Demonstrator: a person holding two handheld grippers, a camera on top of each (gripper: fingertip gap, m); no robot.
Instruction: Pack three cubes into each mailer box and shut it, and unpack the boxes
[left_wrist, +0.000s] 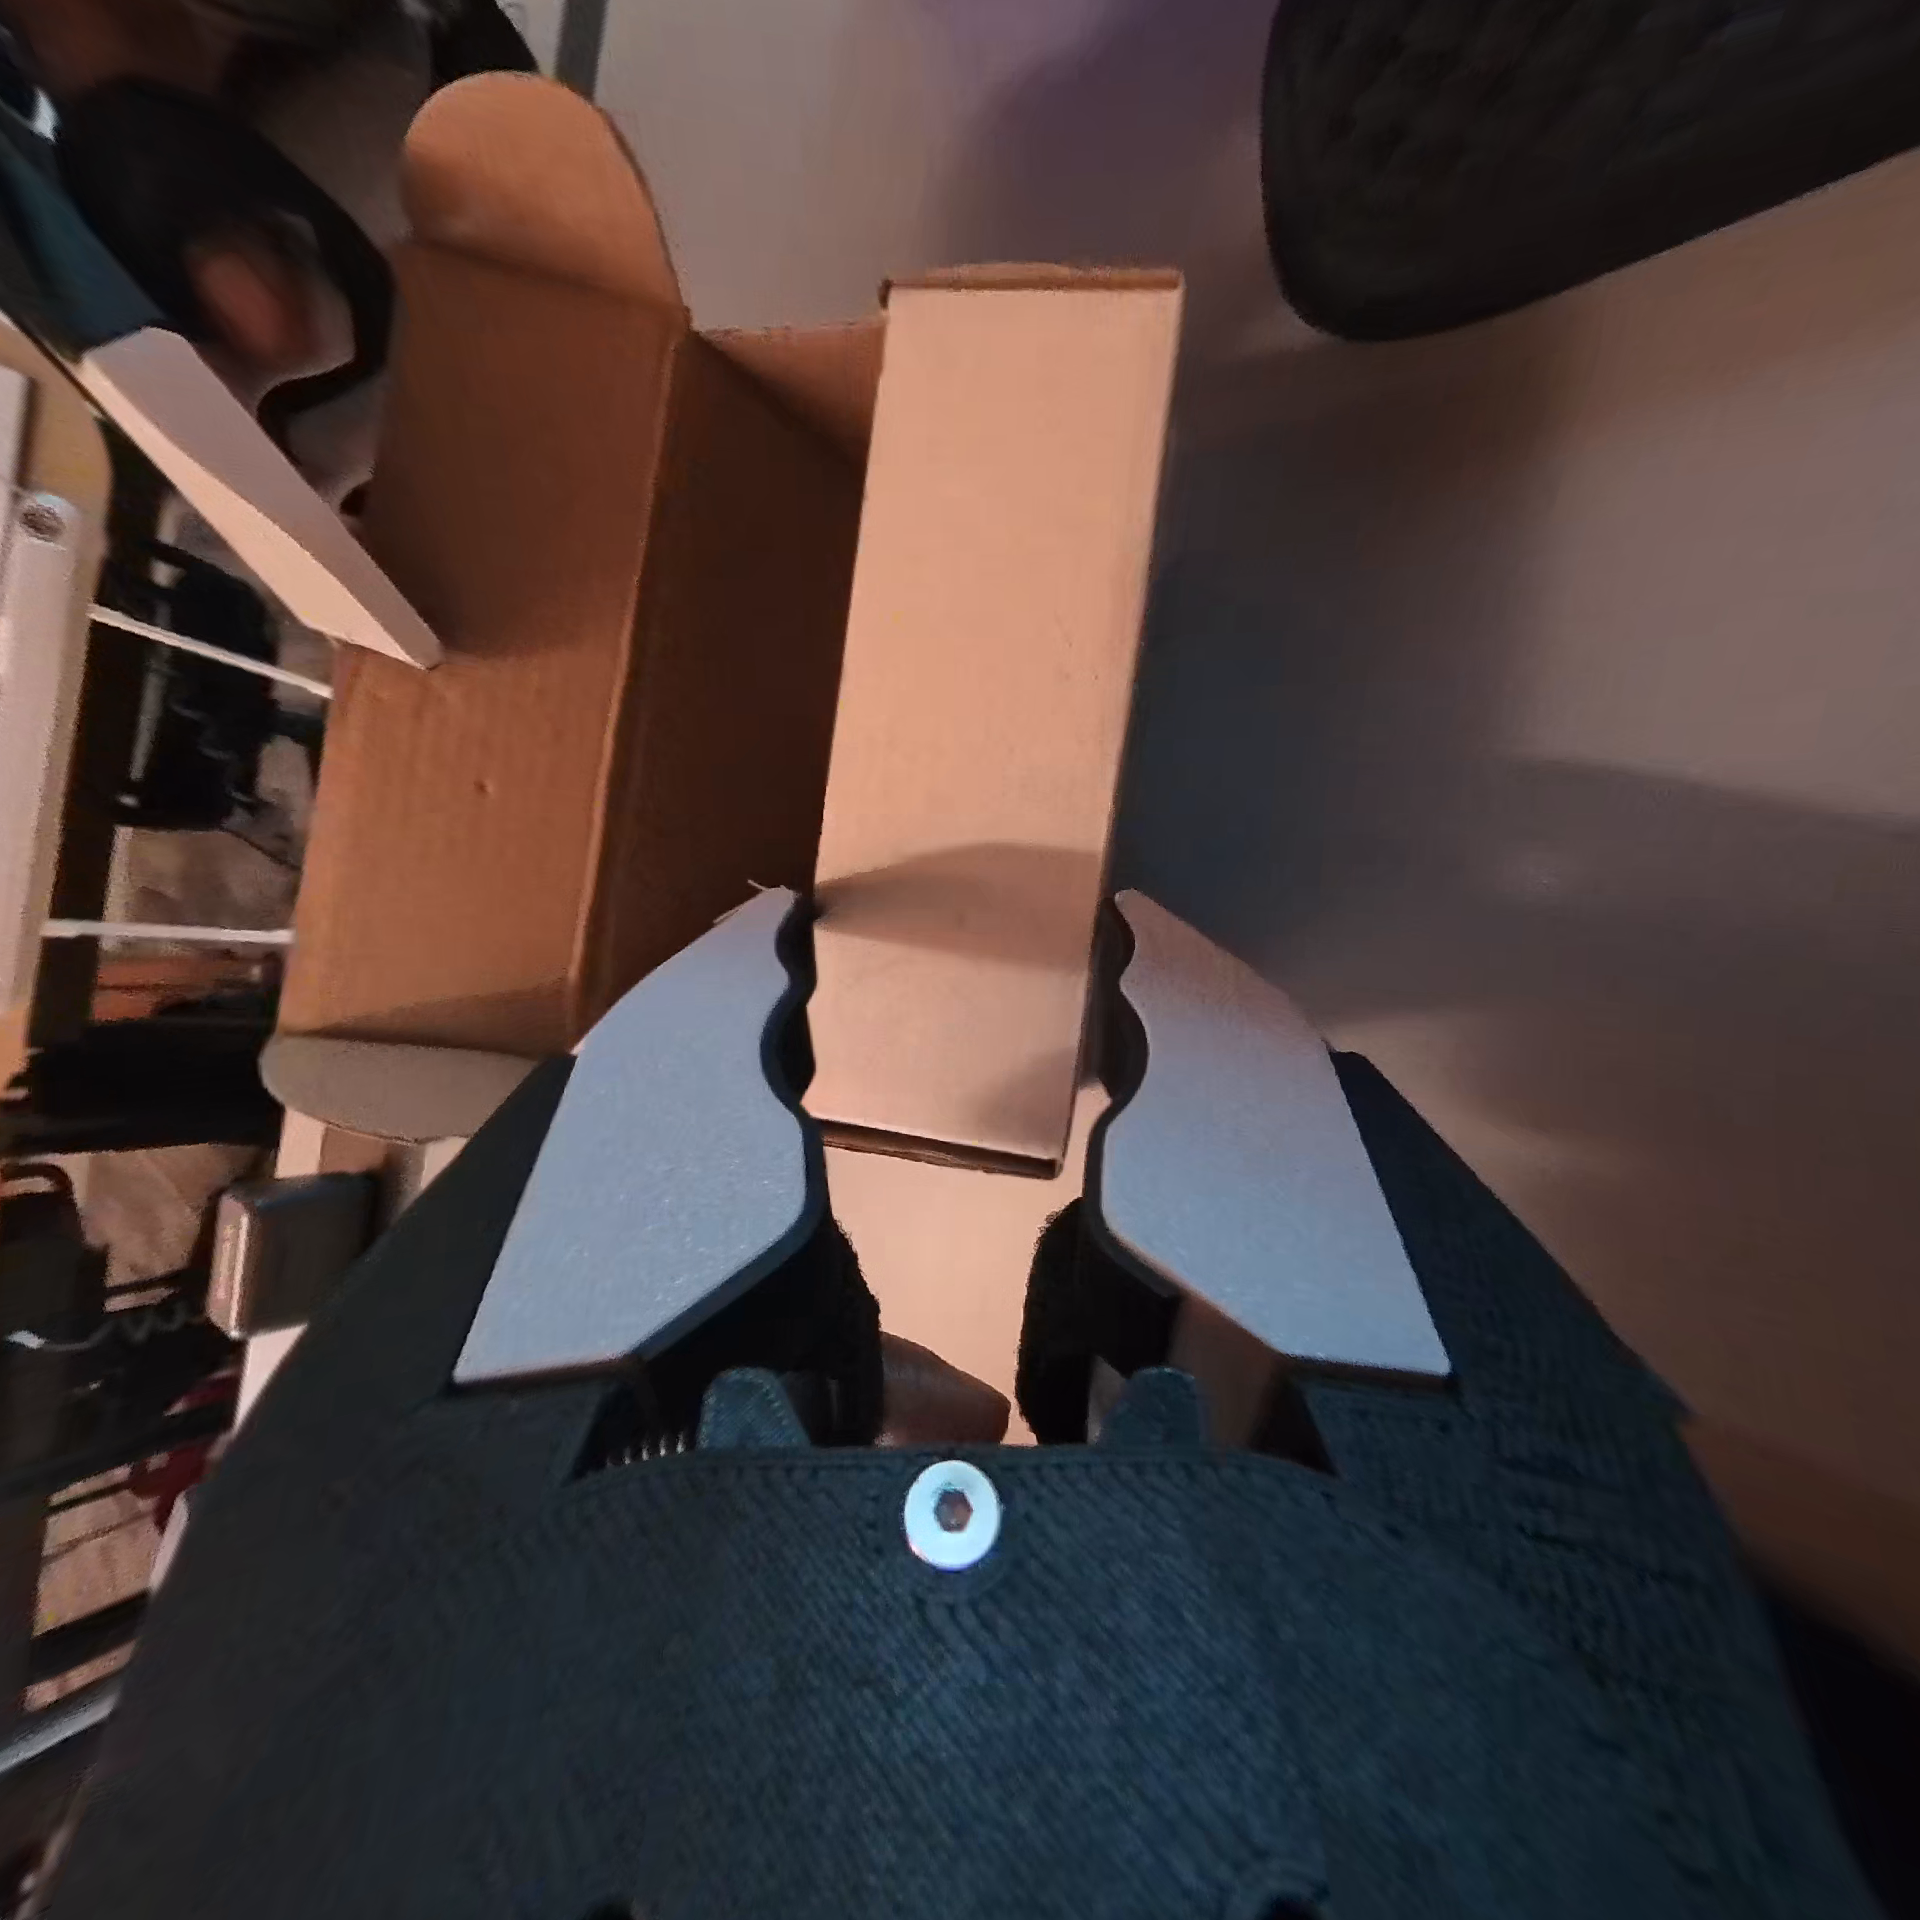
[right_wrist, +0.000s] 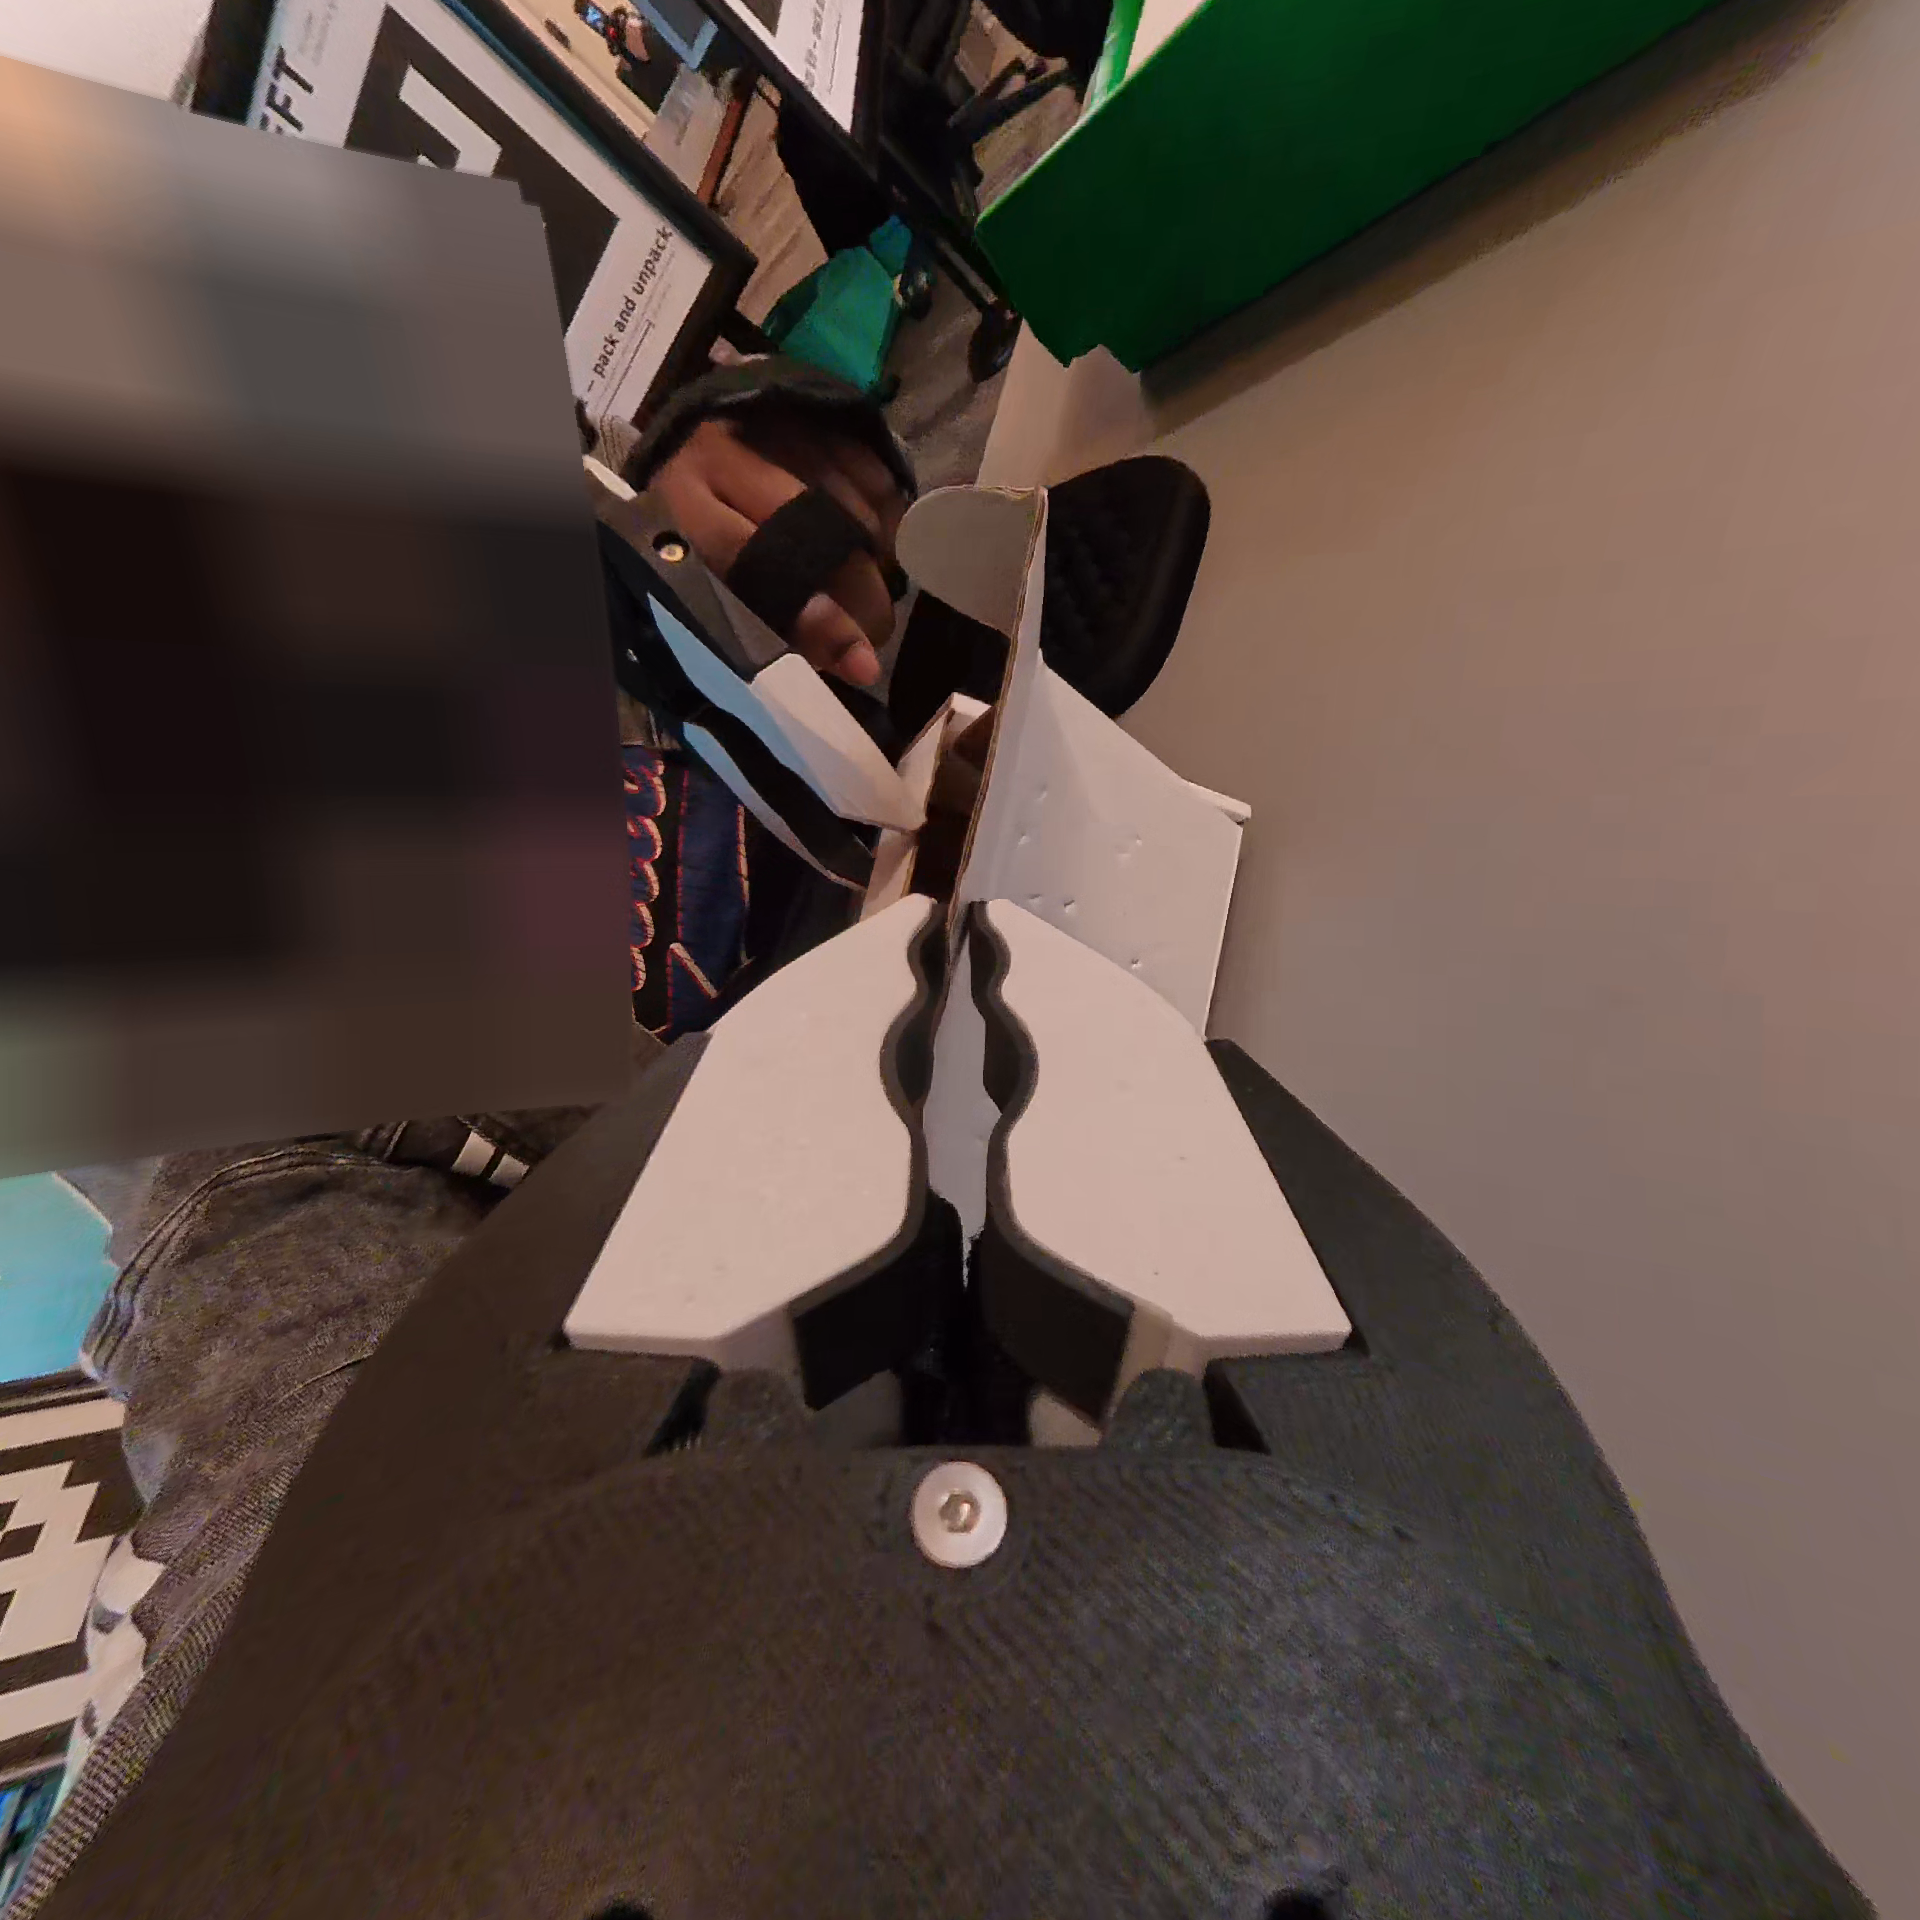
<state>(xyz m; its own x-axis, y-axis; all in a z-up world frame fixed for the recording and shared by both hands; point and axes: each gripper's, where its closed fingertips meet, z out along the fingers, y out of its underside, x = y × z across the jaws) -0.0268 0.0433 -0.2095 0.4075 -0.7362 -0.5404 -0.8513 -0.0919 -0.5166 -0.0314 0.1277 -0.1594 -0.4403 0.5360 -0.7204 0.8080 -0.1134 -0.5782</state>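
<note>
In your left wrist view, your left tool (left_wrist: 956, 914) stands wide around the front wall of the open white cardboard mailer box (left_wrist: 997, 665), brown inside, lying on the pale worktop (left_wrist: 1507, 675); whether it grips, I cannot tell.

In your right wrist view, your right tool (right_wrist: 961, 920) is pinched narrow on the box's raised white lid flap (right_wrist: 1049, 790). A green box (right_wrist: 1299, 166) sits beyond. Printed signs (right_wrist: 623, 312) behind carry writing.

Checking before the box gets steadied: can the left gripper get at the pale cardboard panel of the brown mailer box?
Probably yes: the left gripper is open and the pale cardboard panel lies between its fingers, with nothing in the way.
</note>
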